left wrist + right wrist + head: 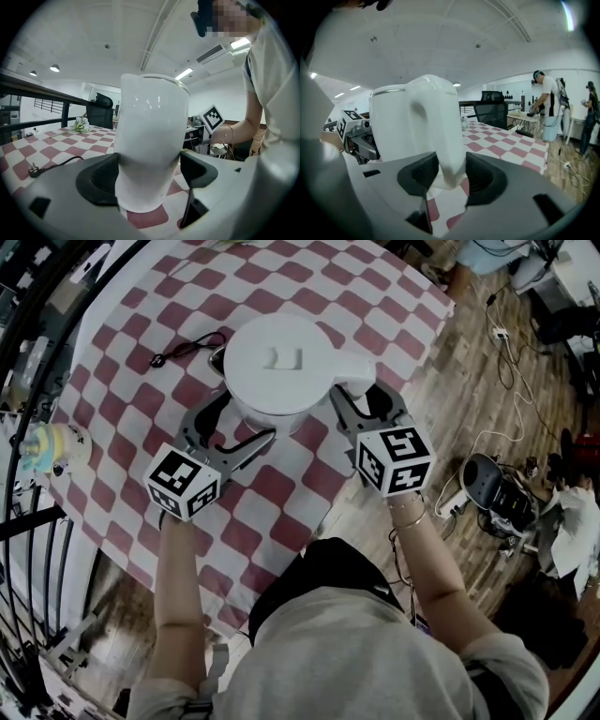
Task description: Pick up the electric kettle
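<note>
Open office-lab, strip lights (183,73), office chair (493,110), wood floor (469,362)

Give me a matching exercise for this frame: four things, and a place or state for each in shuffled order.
1 electric kettle
2 left hand-held gripper
3 right hand-held gripper
4 power plug

A jaws astride the kettle's handle
B lying on the checked cloth
C standing upright, white
D jaws astride the kettle's body

Pairs: 1-C, 2-D, 3-A, 4-B

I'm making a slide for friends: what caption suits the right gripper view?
Right gripper gripping the white electric kettle by its handle on a checked tablecloth.
</note>
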`<control>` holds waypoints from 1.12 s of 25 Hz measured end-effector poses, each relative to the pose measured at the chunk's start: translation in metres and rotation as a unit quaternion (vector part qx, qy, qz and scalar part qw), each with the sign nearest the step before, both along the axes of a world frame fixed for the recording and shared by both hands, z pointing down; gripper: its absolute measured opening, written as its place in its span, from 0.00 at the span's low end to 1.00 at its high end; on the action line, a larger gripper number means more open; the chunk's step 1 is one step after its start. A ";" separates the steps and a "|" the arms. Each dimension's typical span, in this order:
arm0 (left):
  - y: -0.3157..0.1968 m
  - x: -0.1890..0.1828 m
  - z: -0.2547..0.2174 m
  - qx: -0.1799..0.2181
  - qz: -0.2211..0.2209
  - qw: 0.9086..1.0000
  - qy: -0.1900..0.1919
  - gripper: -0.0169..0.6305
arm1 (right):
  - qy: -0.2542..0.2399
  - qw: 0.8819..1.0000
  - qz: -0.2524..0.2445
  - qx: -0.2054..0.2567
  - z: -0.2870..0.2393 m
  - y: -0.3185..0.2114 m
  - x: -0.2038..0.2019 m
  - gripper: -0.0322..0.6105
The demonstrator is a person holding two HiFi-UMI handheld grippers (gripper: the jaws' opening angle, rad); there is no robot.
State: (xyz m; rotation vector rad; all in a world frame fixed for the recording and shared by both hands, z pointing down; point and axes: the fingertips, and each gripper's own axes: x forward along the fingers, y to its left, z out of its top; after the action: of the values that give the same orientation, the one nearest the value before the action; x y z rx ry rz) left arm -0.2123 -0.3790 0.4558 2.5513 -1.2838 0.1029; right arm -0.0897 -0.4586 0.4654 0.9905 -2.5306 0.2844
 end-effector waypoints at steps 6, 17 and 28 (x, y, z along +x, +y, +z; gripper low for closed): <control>-0.001 0.001 -0.002 0.004 -0.005 1.000 -0.003 0.66 | 0.014 1.000 0.009 0.003 -0.001 -0.003 0.003 0.29; 0.000 -0.002 -0.006 0.002 -0.018 1.000 -0.019 0.66 | 0.015 1.000 0.010 0.013 -0.011 -0.006 -0.003 0.29; 0.008 -0.004 -0.055 0.057 -0.043 0.997 -0.031 0.66 | -0.008 0.998 -0.001 0.063 -0.065 -0.003 -0.008 0.30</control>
State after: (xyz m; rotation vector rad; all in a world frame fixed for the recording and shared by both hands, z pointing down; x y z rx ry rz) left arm -0.2160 -0.3713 0.4007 2.6022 -1.4609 0.0944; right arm -0.0977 -0.4616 0.4002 1.0356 -2.5917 0.1337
